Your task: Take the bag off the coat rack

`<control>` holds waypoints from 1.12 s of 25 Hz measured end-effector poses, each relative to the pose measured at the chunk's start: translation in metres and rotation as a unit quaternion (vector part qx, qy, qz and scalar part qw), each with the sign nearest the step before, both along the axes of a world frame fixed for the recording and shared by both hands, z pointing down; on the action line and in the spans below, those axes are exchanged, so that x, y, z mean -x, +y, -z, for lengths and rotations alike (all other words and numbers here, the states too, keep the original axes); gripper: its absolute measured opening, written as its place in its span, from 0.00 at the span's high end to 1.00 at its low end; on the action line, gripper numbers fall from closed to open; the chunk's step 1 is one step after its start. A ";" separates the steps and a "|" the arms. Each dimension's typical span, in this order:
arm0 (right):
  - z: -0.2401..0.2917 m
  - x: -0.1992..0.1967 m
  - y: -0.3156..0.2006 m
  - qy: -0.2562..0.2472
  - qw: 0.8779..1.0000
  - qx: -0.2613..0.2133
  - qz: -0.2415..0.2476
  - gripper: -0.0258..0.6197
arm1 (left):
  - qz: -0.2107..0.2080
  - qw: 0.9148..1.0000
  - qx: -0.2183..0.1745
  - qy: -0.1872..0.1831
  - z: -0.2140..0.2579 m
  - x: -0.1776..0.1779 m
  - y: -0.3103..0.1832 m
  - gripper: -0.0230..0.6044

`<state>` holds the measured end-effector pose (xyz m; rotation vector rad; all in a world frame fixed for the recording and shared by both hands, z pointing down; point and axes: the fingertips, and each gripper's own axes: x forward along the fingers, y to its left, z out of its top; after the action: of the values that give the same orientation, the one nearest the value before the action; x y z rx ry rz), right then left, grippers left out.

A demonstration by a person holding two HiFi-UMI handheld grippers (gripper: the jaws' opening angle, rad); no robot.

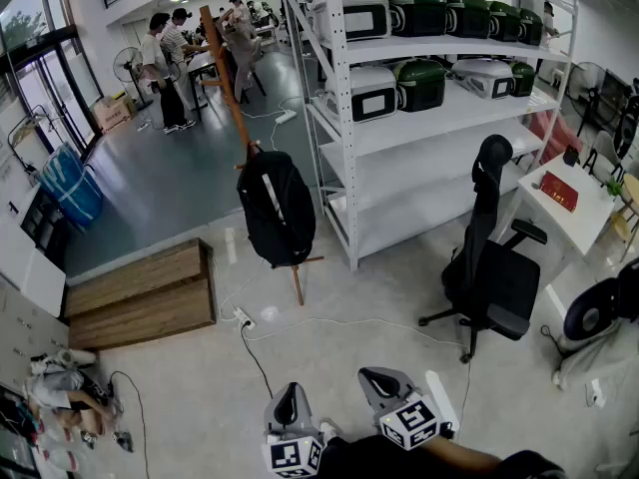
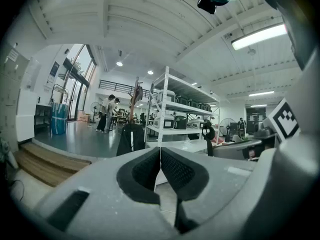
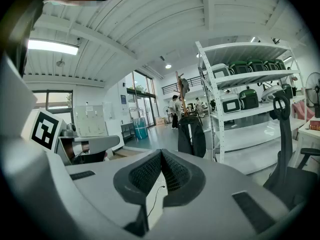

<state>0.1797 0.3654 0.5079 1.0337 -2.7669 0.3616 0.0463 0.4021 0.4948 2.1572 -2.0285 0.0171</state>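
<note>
- The black fabric backpack with a pale stripe [image 1: 277, 208] hangs from the slim wooden coat rack pole [image 1: 228, 78], just beside the white metal shelving unit [image 1: 321, 168]. It is clear of the floor and well apart from both claws.
- It looks soft and slouchy, likely to sag and swing once lifted. Its weight depends on contents I cannot see.
- The best hold is probably the top loop or shoulder straps where it meets the pole; that spot is too small to make out.
- Lifting it carelessly could tip the thin rack.
- Its long axis runs up and down, with the top at the pole and the bottom towards the floor. The striped face is turned to the person.
- The left claw [image 1: 291, 392] is closed, with nothing between its pads.
- The right claw [image 1: 374, 377] is likewise closed and empty.
</note>
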 end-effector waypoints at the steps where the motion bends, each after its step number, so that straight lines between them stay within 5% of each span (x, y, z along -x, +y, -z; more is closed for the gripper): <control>1: 0.000 0.000 0.001 0.000 1.000 0.000 -0.001 0.94 | 0.000 1.000 0.001 0.000 0.000 0.001 0.000 0.94; 17: 0.002 0.013 0.002 -0.005 1.000 -0.001 -0.003 0.94 | -0.012 1.000 0.002 -0.009 -0.002 0.010 0.001 0.94; 28: 0.001 0.061 0.005 -0.004 1.000 -0.008 -0.003 0.94 | -0.020 1.000 0.007 -0.003 -0.006 0.052 0.000 0.94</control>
<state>0.1187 0.3702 0.5073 1.0459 -2.7786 0.3463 -0.0059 0.4023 0.5007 2.1913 -1.9832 0.0431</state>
